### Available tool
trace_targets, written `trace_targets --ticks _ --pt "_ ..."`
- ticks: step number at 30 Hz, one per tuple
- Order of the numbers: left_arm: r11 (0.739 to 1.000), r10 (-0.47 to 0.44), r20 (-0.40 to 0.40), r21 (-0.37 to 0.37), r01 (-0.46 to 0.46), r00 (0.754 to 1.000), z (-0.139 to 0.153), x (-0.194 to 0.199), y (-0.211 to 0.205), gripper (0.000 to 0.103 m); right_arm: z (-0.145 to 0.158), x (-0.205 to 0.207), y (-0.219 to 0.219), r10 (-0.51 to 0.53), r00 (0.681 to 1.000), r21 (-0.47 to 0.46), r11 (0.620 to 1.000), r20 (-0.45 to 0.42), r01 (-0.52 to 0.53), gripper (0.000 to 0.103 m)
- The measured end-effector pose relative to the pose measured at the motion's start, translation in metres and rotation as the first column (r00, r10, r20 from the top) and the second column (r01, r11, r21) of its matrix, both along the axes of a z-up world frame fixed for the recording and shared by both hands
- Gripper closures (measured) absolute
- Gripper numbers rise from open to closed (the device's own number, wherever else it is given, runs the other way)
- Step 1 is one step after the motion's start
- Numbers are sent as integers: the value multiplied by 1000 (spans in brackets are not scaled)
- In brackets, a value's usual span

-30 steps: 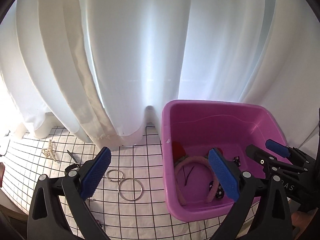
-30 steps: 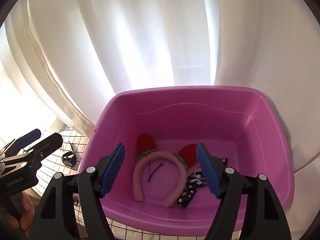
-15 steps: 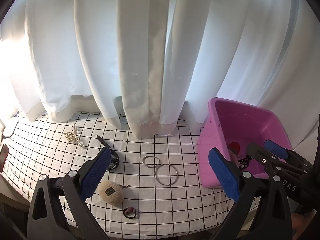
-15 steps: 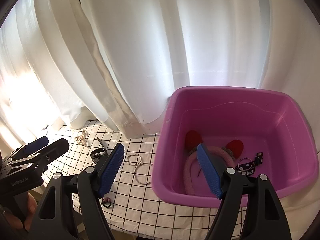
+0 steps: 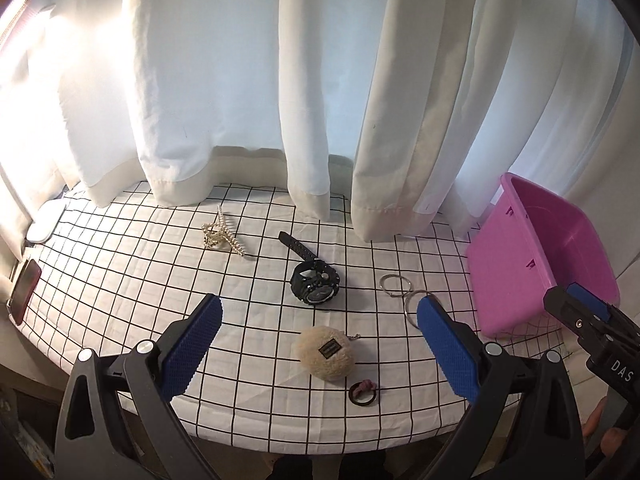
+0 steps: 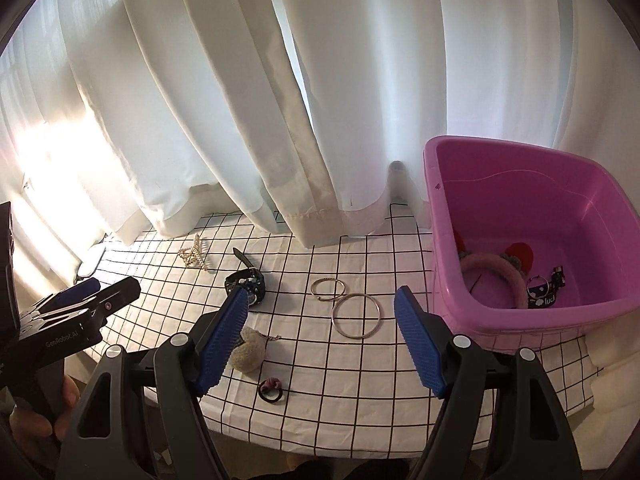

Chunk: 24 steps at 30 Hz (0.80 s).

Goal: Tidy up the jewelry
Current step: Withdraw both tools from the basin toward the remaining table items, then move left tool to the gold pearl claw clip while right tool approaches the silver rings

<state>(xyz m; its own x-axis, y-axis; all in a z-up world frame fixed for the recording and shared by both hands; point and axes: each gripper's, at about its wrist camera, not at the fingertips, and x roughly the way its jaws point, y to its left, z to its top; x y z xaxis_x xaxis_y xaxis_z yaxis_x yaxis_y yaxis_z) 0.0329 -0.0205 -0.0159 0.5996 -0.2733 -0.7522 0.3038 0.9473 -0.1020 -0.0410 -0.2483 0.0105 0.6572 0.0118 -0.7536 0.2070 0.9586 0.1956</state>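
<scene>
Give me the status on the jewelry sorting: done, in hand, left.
Done: a pink headband and small accessories lie in the pink bin. In hand: nothing; left gripper and right gripper are both open. Left on the table: hair claw, watch, two rings, plush keychain, hair tie.
</scene>
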Motion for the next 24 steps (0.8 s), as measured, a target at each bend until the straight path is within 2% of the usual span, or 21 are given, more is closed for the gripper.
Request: trace_targets --ticks 11,19,24 --pt "999 28 -36 37 -27 999 -35 11 51 7 -34 0 35 -15 997 3 1000 -70 15 31" --pt "994 94 -121 62 -88 988 -81 23 79 7 -84 -7 31 -28 988 11 999 -151 30 31" --pt "992 103 -125 87 -93 987 -103 29 82 7 -118 5 25 -57 983 0 998 -173 57 31"
